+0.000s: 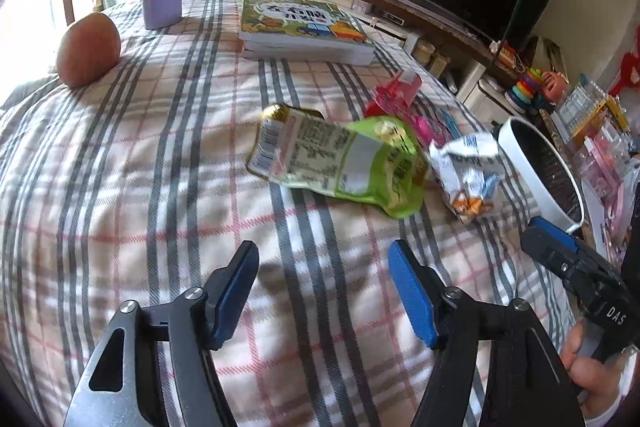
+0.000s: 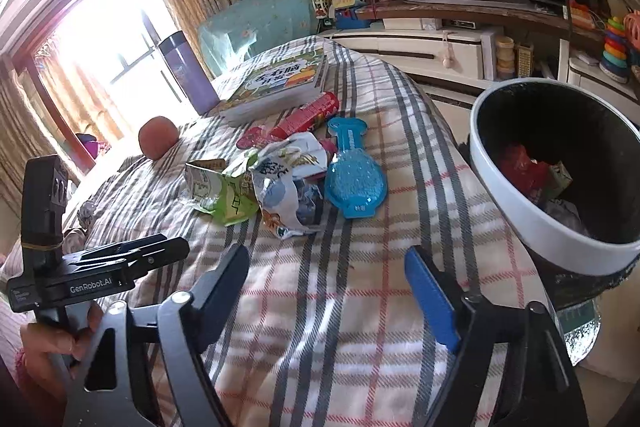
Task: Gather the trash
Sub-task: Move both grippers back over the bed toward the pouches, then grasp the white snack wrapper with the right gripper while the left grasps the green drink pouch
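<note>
The left gripper [image 1: 324, 267] hovers low over the plaid cloth [image 1: 140, 187], jaws apart and holding nothing; bare cloth separates it from the green wrapper [image 1: 340, 159]. The right gripper [image 2: 326, 277], jaws also apart and holding nothing, faces the white wrapper [image 2: 286, 187], with the bin [image 2: 520, 203] at the table's right edge.

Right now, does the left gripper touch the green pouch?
Apart. The left wrist view shows bare plaid cloth between the open left gripper and the green pouch.
</note>
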Tool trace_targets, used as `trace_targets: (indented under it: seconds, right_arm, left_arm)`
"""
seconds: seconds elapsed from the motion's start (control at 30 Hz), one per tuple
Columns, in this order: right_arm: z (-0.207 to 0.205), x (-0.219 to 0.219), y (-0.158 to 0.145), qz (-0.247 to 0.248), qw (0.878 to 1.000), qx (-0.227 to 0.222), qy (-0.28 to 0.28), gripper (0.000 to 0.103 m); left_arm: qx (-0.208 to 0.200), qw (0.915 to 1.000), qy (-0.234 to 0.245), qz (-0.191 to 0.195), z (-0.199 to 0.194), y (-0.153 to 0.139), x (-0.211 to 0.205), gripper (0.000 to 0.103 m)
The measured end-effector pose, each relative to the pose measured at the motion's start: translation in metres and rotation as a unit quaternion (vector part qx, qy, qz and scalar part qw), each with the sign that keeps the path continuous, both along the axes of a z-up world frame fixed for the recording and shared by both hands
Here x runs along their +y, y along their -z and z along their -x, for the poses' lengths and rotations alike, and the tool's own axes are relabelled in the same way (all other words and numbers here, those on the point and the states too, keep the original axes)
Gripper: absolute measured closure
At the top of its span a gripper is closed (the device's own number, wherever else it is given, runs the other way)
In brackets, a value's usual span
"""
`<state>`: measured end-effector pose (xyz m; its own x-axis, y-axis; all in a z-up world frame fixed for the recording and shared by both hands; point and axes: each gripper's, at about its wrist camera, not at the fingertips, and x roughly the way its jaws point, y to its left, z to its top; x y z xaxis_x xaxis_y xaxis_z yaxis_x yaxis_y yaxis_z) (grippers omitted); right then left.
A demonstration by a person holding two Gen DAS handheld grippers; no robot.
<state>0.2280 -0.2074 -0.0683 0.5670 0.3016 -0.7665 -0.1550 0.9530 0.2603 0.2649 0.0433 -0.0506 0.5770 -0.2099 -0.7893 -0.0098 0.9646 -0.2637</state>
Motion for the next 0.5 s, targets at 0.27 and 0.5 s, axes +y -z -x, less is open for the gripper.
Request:
trace_targets:
  seconds: [0.27, 0.5]
  right_arm:
    - [-0.017, 0.014, 0.003, -0.002, 1.0, -0.002, -0.014, 0.036]
    - [-0.032, 0.021, 0.011, -0.007, 1.0, 0.004, -0.026, 0.038]
  left_arm:
    - [-0.004, 0.9996, -0.02, 0.018, -0.02, 0.002, 0.021, 0.034]
    - [0.002, 0.9998, -0.009, 0.016, -0.043, 0.012, 0.033, 0.033]
